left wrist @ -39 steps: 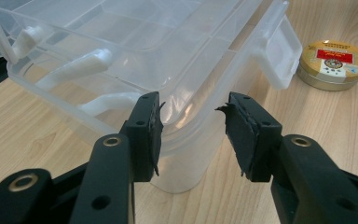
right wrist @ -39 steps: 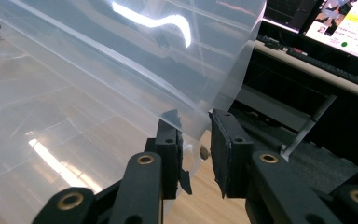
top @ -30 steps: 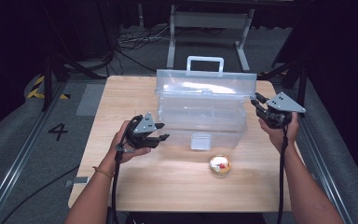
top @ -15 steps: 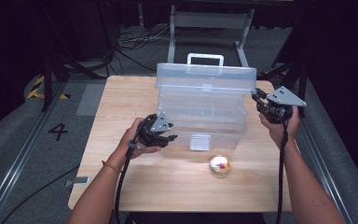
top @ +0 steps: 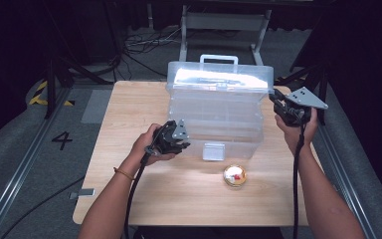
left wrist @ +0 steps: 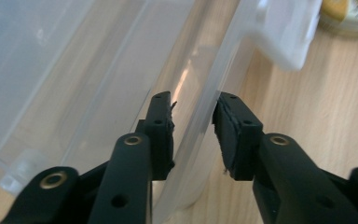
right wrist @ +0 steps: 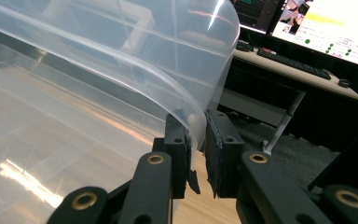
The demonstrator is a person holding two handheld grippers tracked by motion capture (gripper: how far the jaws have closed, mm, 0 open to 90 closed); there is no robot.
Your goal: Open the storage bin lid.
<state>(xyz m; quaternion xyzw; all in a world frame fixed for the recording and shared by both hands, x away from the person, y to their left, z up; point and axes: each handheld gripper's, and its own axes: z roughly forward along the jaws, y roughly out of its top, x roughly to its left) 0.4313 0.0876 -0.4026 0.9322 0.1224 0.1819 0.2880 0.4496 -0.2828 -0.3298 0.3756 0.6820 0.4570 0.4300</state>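
Observation:
A clear plastic storage box (top: 219,117) with a white handle and a white front latch (top: 214,151) stands mid-table. My left gripper (top: 175,140) is at its front left. In the left gripper view the box's front rim (left wrist: 193,126) runs between the black pads (left wrist: 161,128); the jaws have just been closing and now press on it. My right gripper (top: 282,108) is at the box's right end, shut on the curved clear lid edge (right wrist: 196,122). A small round gold tin (top: 235,175) lies on the wood in front of the box.
The wooden table (top: 129,114) has bare room to the left of the box. Beyond it are a metal stand, cables and dark floor. The right gripper view shows a desk with a keyboard and a lit monitor (right wrist: 340,25) behind the box.
My left hand has moved right, up to the box's front, and its jaws have closed around the front rim. The right hand has stayed at the lid edge.

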